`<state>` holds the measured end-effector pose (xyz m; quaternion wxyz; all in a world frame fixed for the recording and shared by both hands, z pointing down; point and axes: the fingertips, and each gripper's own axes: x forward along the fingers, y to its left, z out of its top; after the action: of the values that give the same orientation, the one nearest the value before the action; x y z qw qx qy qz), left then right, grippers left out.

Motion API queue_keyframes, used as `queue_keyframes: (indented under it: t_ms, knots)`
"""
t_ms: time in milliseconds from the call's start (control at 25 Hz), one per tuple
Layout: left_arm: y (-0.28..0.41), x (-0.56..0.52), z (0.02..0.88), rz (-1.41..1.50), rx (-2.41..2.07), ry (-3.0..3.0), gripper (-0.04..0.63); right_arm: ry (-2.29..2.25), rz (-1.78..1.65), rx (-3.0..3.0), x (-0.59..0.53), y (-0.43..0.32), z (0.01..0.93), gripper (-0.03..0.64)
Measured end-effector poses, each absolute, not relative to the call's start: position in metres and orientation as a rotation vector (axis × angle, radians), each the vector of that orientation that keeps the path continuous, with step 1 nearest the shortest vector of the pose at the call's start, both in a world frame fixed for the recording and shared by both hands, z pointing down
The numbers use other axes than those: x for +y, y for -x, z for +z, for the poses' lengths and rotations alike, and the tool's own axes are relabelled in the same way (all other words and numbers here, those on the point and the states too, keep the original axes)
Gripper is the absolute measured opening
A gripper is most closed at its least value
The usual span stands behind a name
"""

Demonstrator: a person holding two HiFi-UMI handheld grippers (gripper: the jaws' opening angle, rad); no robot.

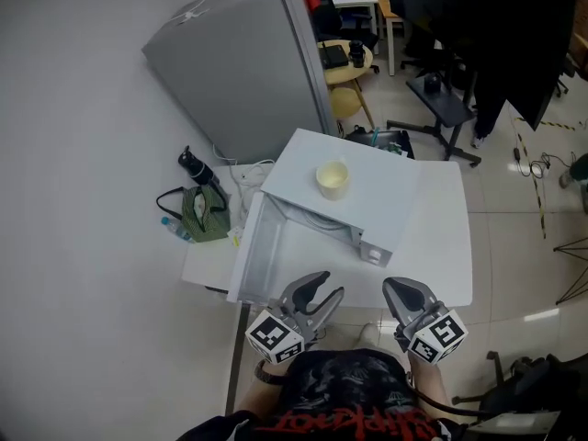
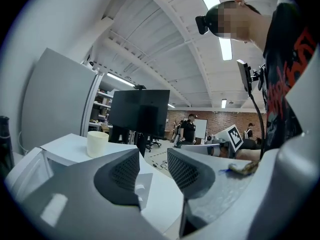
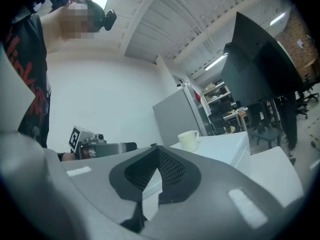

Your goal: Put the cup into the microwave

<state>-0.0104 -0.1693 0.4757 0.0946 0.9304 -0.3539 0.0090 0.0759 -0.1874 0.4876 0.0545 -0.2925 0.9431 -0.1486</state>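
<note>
A cream cup stands upright on top of the white microwave. The microwave's door is swung open to the left, showing the cavity. Both grippers hang low by my chest, well short of the microwave and apart from the cup. My left gripper has a narrow gap between its pads with nothing in it; its own view shows the cup ahead to the left. My right gripper is shut and empty, its tips meeting; the cup sits beyond on the microwave top.
The microwave sits on a white table. A grey cabinet stands behind it. On the floor to the left are a green bag and a black bottle. Chairs, a yellow stool and a dark screen fill the back right.
</note>
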Motion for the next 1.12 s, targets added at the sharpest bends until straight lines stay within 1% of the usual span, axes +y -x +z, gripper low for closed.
queue_keyframes:
  t_ms: [240, 320, 440, 480, 560, 680, 840, 1000, 1120]
  knots:
    - [0.029, -0.208, 0.493, 0.013, -1.148, -2.677, 0.174, 0.907, -0.384, 2.894, -0.216, -0.074, 0.480, 0.000]
    - [0.038, -0.226, 0.494, 0.021, -1.203, -2.672, 0.218, 0.937, -0.382, 2.877, -0.228, -0.075, 0.475, 0.000]
    - [0.053, -0.256, 0.499, 0.072, -1.301, -2.671, 0.265, 0.963, -0.343, 2.897, -0.239, -0.067, 0.474, 0.000]
    - [0.058, -0.266, 0.503, 0.085, -1.329, -2.662, 0.294, 0.969, -0.325, 2.916, -0.242, -0.063, 0.475, 0.000]
    - [0.063, -0.285, 0.513, 0.087, -1.344, -2.632, 0.401, 0.975, -0.312, 2.933, -0.247, -0.055, 0.476, 0.000]
    - [0.069, -0.312, 0.528, 0.128, -1.336, -2.597, 0.465, 1.000, -0.309, 2.929, -0.254, -0.050, 0.473, 0.000]
    - [0.075, -0.360, 0.537, 0.135, -1.350, -2.567, 0.492, 1.062, -0.309, 2.920, -0.264, -0.054, 0.474, 0.000]
    - [0.076, -0.409, 0.554, 0.281, -1.449, -2.571, 0.499, 1.131, -0.299, 2.897, -0.271, -0.060, 0.471, 0.000]
    - [0.066, -0.432, 0.567, 0.330, -1.411, -2.554, 0.499, 1.177, -0.293, 2.877, -0.272, -0.065, 0.470, 0.000]
